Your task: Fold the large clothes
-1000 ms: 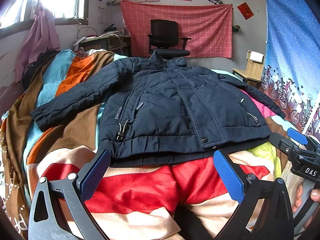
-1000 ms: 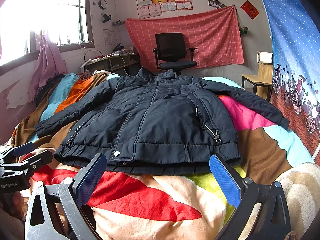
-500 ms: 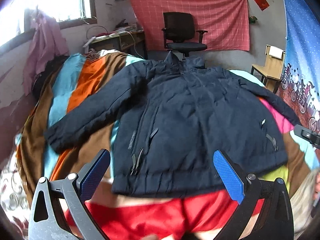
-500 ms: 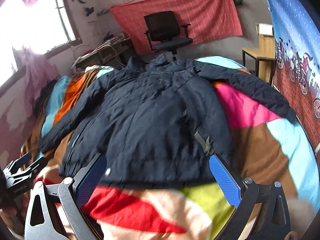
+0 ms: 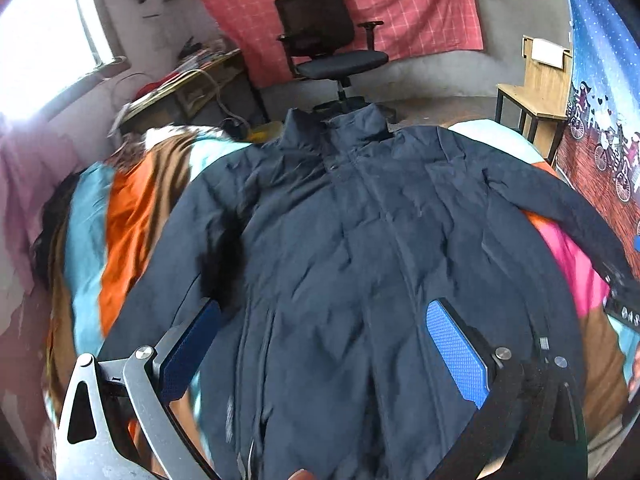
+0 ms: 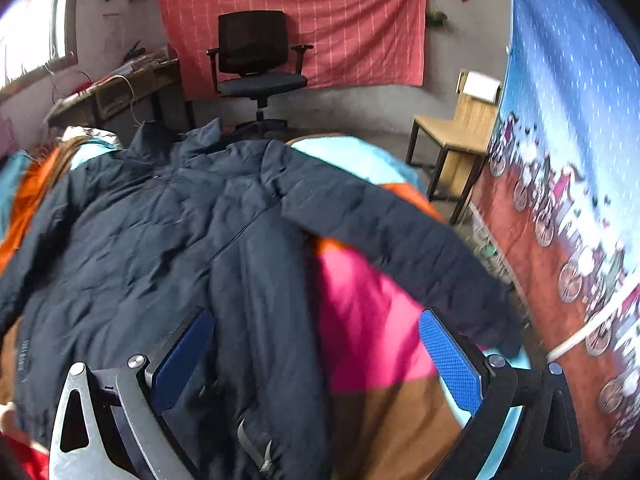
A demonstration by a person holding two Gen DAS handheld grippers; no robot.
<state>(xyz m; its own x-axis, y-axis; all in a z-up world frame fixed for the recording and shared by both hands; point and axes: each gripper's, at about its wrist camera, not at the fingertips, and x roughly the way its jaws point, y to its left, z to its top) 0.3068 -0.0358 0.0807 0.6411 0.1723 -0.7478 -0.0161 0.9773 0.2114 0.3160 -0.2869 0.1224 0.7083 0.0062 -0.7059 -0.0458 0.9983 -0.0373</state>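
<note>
Across the striped multicolour blanket (image 5: 120,216), we are hovering over the dark navy padded jacket (image 5: 360,264), lying flat with sleeves spread. We are holding the left gripper (image 5: 324,344) and right gripper (image 6: 316,356) wide and empty, apparently approaching; next probably calls for pinching the right sleeve (image 6: 392,240).

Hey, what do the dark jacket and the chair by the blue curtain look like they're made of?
Jacket: likely padded synthetic shell, matte navy, puffy with soft creases. Chair: pale wood seat and back with visible grain, on dark, probably metal, legs.
</note>
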